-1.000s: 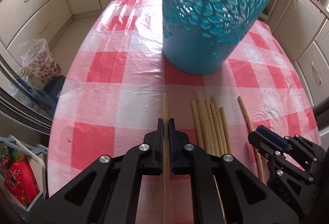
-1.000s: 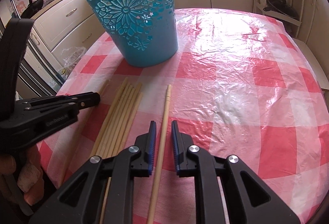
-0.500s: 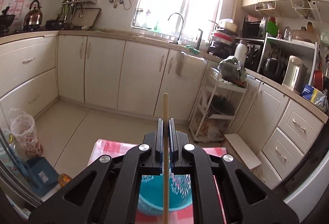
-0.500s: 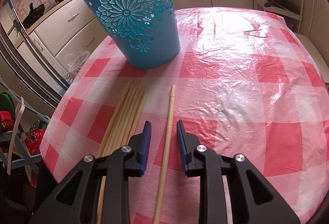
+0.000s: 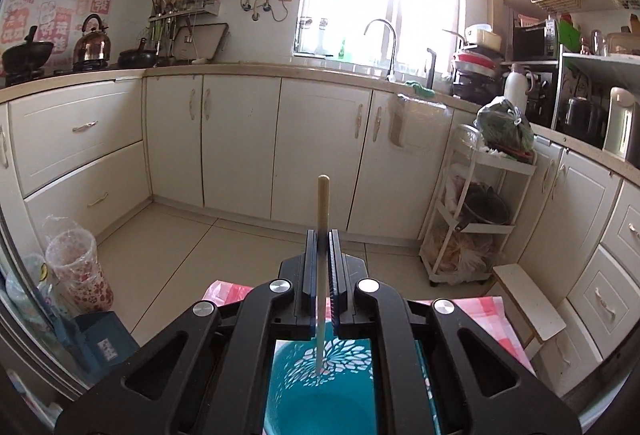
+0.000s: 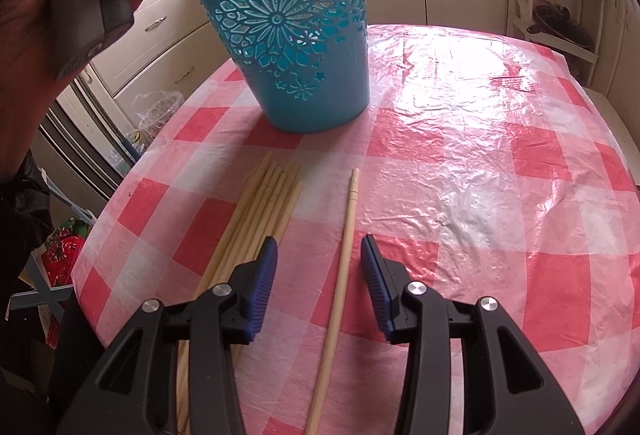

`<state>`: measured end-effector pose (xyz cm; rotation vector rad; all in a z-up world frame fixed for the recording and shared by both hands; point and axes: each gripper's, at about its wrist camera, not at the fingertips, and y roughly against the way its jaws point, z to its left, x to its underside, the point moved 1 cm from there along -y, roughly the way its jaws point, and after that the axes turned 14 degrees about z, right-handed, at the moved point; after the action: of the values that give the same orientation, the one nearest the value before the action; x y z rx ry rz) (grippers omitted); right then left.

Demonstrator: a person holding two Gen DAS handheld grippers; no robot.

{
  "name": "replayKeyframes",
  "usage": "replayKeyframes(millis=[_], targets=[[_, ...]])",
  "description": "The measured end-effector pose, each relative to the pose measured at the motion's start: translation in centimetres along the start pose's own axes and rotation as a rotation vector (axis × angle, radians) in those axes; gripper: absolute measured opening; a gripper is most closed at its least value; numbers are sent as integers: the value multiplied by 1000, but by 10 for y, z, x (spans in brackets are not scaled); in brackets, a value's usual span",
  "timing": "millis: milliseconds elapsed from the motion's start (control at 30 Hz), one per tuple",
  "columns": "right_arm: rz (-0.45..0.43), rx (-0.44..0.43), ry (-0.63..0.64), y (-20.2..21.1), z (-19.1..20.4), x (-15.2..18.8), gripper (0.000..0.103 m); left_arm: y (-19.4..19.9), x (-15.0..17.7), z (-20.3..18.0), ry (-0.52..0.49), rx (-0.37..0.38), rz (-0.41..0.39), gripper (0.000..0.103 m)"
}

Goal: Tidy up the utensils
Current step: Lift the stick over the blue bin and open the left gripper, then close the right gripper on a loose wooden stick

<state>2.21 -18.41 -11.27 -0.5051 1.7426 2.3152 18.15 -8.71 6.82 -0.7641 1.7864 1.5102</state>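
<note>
- Since the blue bucket (image 6: 298, 35) is the biggest thing here, starting there: it stands upright on the checked tablecloth (image 6: 500, 163), and in the left wrist view its open mouth sits right under the left gripper (image 5: 322, 259).
- left gripper: jaws pinched tight on one chopstick (image 5: 322, 211), long axis near vertical, top end sticking up past the fingers, bottom end hanging over the bucket's inside.
- right gripper (image 6: 318, 267): jaws opening, a single chopstick (image 6: 340, 267) lies flat between them, not gripped, pointing toward the bucket.
- loose bundle of chopsticks (image 6: 260, 219) lies just left of it, same direction.
- Risks, imo: the held stick could tilt on release and bounce off the rim; the right jaws might snag the bundle.
</note>
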Motion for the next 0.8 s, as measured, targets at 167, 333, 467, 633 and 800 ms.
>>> replayKeyframes(millis=[167,333,467,633,800], targets=[[3,5,14,1,0,0,43,2,22,10,-22,-39,80,70],[15,11,13,4,-2,2,55,45,54,44,-8,-111,21,95],[26,27,11,6,-3,5,62,60,92,90,77,-118,70,95],[17,88,51,5,3,8,62,32,147,137,193,-118,241,95],[10,117,41,8,-2,11,50,3,171,136,156,-112,348,95]])
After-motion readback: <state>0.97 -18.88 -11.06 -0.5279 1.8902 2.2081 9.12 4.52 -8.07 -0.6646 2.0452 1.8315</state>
